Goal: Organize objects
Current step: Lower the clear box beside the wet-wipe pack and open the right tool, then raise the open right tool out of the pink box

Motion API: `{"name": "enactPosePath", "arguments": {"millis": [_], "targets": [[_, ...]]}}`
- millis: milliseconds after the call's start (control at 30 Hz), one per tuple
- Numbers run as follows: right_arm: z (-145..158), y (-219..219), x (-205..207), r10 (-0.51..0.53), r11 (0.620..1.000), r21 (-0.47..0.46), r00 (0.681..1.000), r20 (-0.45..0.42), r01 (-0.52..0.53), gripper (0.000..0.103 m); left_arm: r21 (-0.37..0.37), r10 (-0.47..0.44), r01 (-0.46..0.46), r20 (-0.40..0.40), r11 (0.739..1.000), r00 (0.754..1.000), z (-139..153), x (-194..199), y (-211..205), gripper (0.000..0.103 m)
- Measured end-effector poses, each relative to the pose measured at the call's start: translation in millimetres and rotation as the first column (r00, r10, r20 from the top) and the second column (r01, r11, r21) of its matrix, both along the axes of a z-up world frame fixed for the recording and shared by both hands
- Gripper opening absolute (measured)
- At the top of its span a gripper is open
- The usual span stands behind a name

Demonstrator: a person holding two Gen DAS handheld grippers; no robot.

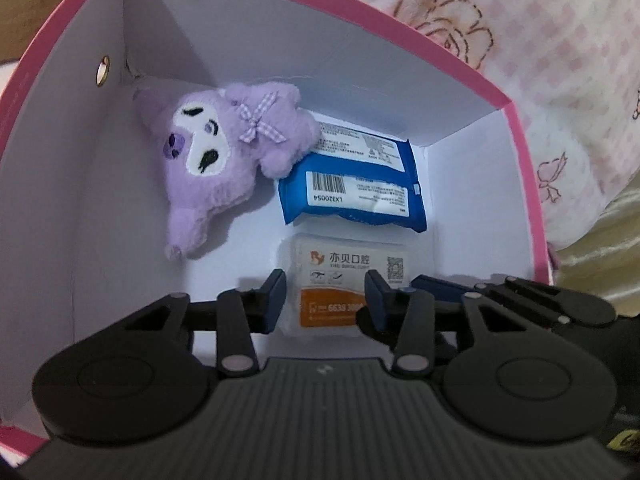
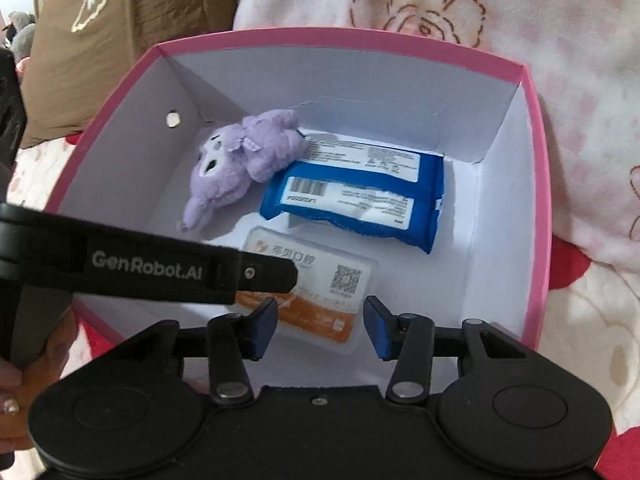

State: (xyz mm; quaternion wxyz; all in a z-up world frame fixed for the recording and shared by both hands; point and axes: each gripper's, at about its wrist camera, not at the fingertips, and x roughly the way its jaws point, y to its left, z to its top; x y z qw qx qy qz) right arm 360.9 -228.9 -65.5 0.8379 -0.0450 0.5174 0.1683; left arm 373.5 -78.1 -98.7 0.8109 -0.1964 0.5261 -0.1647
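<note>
Tissue pack: the small white-and-orange tissue pack [image 1: 344, 280] lies flat on the floor of the pink box [image 1: 520, 168], at the near end, at about 6 o'clock from the blue wet-wipe pack [image 1: 352, 188].
Neighbours: the purple plush toy [image 1: 216, 156] lies at about 10 o'clock from the tissue pack, leaning on the blue pack's far corner; the tissue pack sits just beside the blue pack.
Long axis: in the left wrist view it runs toward 12 o'clock, straight along the fingers; in the right wrist view [image 2: 312, 292] it slants from 10 to 4 o'clock.
Left gripper: the left gripper [image 1: 326, 300] is down inside the box, its jaws apart and straddling the pack's short width, one pad at each long edge; whether they press it I cannot tell.
Right gripper: the right gripper [image 2: 322, 326] hovers over the pack's near orange end, jaws apart, nothing between them.
Nearer hand: the left, judged by how its fingers bracket the pack.
Deciding relation: pack centred between the left jaws, so closing should catch it across the narrow side.
Underneath: the box rests on a floral blanket [image 2: 560, 80].
</note>
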Motion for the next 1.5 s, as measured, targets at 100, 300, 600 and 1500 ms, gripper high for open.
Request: {"name": "enactPosePath", "arguments": {"millis": [100,300,600,1500], "targets": [[0.3,0.4,3.1,-0.006,1.0,-0.015,1.0,0.02,0.006,0.048,0.005,-0.001,0.0,0.017,1.0,1.0,1.1,1.7,-3.5,0.04],[-0.8,4.1,4.6,0.008,0.998,-0.068,0.998,0.07,-0.003,0.047,0.012,0.02,-0.02,0.019,1.0,1.0,5.0,4.4,-11.0,0.04],[0.9,6.9,-9.8,0.074,0.989,-0.141,0.98,0.185,-0.048,0.043,0.052,0.035,-0.038,0.044,0.998,0.998,20.8,-1.4,-23.0,0.041],[108.2,-14.6,-139.4,0.118,0.984,0.097,0.958,0.26,-0.148,0.061,0.265,-0.116,0.085,0.104,0.96,0.988,144.4,-118.7,16.8,0.047]]}}
